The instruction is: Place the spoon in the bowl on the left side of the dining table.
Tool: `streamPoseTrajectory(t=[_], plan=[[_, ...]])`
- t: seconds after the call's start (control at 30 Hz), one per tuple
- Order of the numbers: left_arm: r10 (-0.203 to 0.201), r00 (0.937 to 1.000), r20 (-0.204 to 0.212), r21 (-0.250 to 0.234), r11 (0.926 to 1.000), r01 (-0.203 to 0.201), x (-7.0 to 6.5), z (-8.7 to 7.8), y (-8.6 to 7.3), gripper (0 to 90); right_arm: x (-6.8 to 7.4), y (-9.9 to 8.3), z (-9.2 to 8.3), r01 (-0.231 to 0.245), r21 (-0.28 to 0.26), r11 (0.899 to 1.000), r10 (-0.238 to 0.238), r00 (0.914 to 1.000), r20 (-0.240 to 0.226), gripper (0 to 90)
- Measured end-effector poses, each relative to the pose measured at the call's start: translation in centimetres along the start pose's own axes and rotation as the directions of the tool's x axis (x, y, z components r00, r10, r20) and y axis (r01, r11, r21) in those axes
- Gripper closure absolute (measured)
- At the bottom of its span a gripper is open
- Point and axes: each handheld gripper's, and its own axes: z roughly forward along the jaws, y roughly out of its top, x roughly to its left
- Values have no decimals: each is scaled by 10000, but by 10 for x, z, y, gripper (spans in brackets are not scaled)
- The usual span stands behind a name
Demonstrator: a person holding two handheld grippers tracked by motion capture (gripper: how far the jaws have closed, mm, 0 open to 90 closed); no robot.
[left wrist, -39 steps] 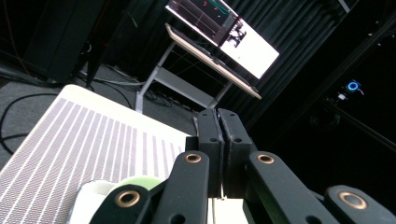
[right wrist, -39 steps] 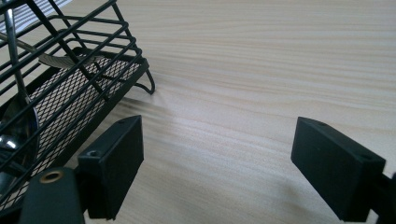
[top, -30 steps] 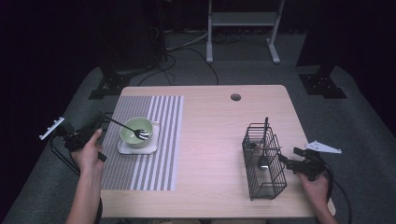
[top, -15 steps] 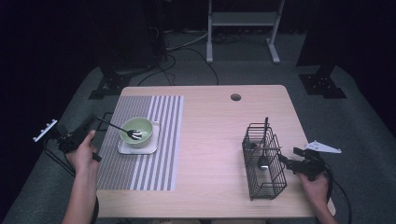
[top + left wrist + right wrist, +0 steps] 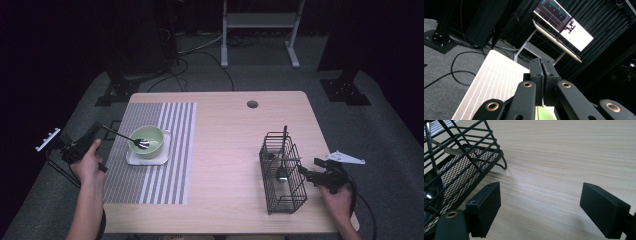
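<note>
— On the striped mat [image 5: 165, 150], your green bowl [image 5: 148, 140] holds a fork [image 5: 125, 136]; the wire basket [image 5: 282, 172] holds utensils.
— Your left gripper [image 5: 542, 82], pressed shut and empty, has pulled off the fork; your right gripper [image 5: 539, 207] gapes, empty.

Nothing here can be read. Beyond the left claw [image 5: 543, 82], up and to its right, a lit monitor [image 5: 562, 23] shows coloured lines and small marks, too blurred and tilted to make out as words or numbers.
</note>
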Motion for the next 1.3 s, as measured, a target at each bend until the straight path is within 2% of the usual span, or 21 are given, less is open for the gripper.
streamPoseTrajectory(t=[0.63,0.97,1.3], plan=[[-41,9995,-317,8,10000,41,7,8,-4,890,1,0,1,47,28,10000,-48,10000,27,160],[-93,9984,-550,132,9999,100,13,12,-11,890,1,0,0,55,25,10000,-55,10000,32,160],[-188,9982,-567,228,9995,201,16,15,-18,888,1,0,0,55,30,10000,-55,10000,22,160]])
